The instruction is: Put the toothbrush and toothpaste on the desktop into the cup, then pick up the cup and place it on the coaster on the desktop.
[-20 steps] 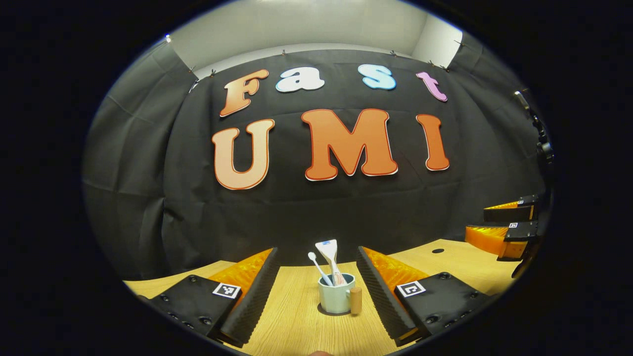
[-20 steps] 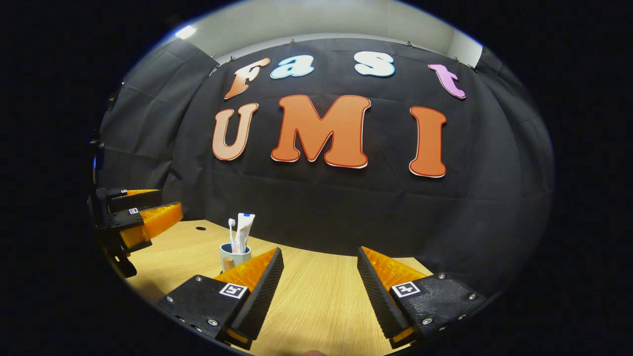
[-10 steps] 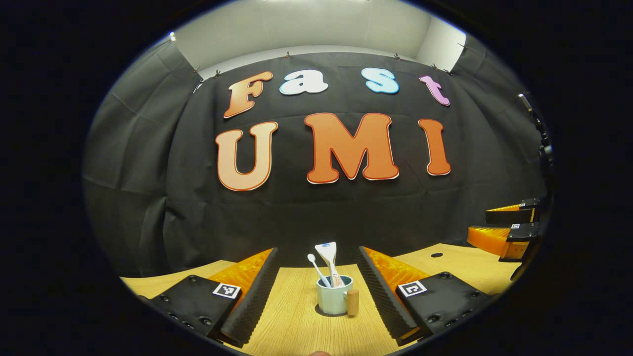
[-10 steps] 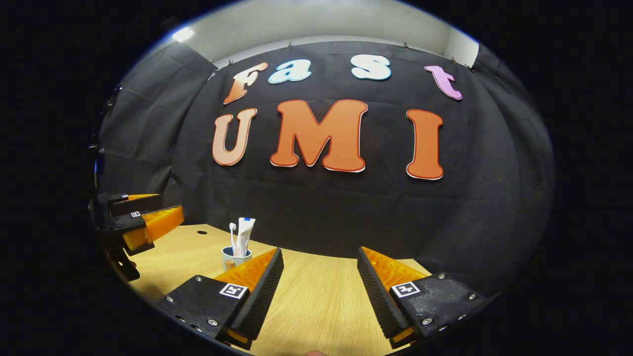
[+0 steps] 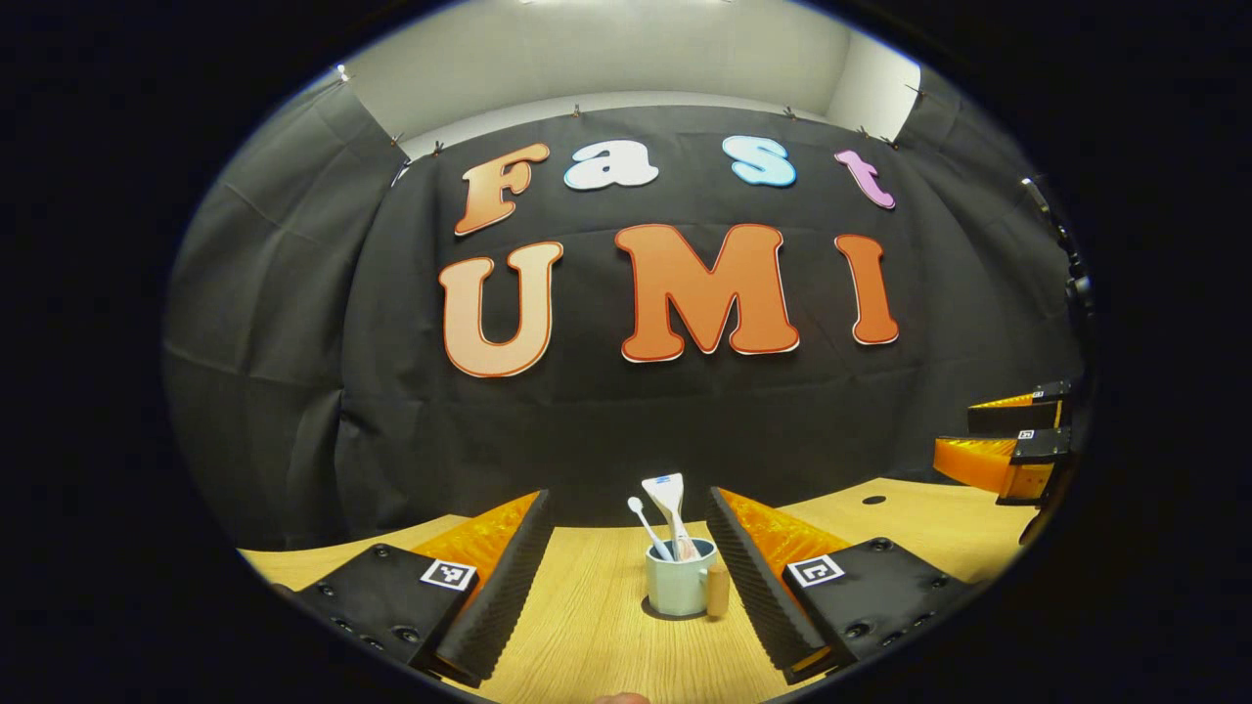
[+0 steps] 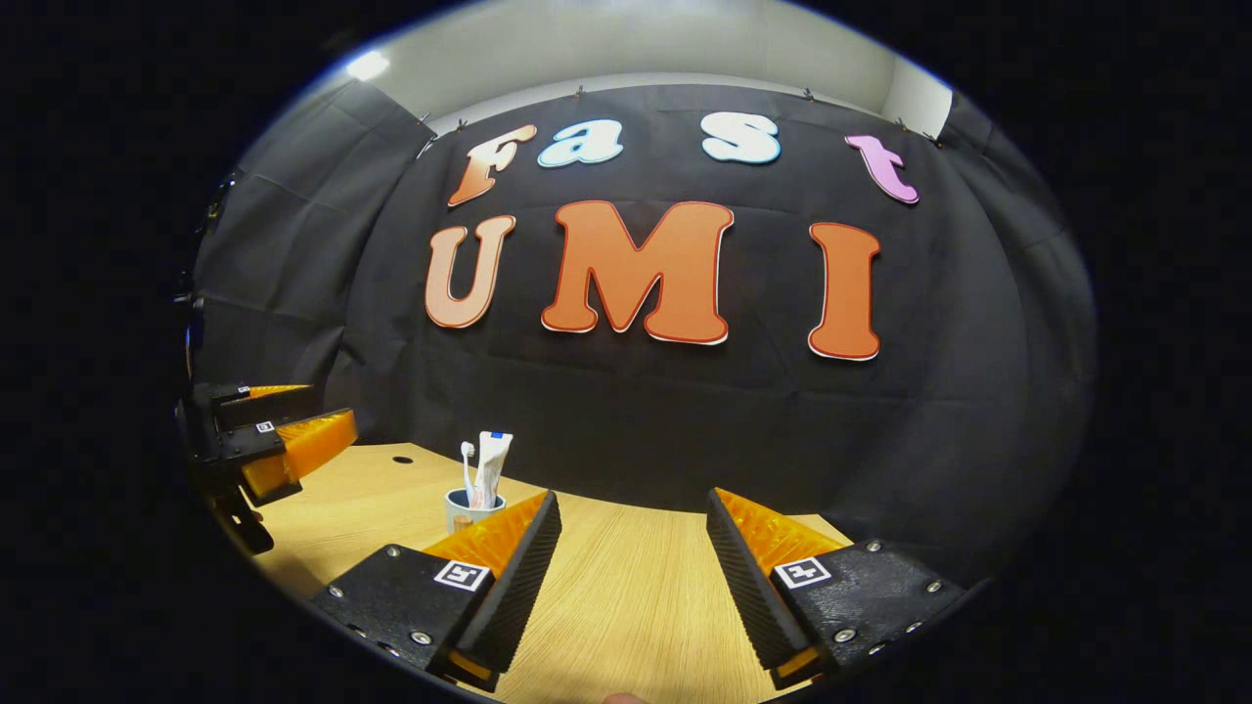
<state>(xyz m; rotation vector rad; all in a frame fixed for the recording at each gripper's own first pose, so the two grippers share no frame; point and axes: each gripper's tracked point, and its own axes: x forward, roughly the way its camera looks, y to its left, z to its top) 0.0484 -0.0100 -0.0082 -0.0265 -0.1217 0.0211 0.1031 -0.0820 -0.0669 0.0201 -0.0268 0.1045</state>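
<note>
Jaws released on both, nothing gripped. Left gripper (image 5: 626, 572) low over wooden desktop (image 5: 587, 645), fingers spread wide. Cup (image 5: 677, 590) at 12 o'clock just ahead, between finger lines, untouched, standing on dark coaster (image 5: 653, 613), wooden handle at its 3 o'clock. Toothbrush (image 5: 648, 526) and toothpaste (image 5: 671, 508) upright inside cup. Right gripper (image 6: 634, 562) over bare desktop; cup at its 10 o'clock, left gripper farther at 9 o'clock.

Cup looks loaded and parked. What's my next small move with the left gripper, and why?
Probably back the left gripper straight off and stop. The cup stands upright on the dark coaster with the toothbrush and toothpaste inside, and both fingers stand wide of it, touching nothing. The right gripper is open too, off to the side over the desktop, so nothing seems left to grasp.
</note>
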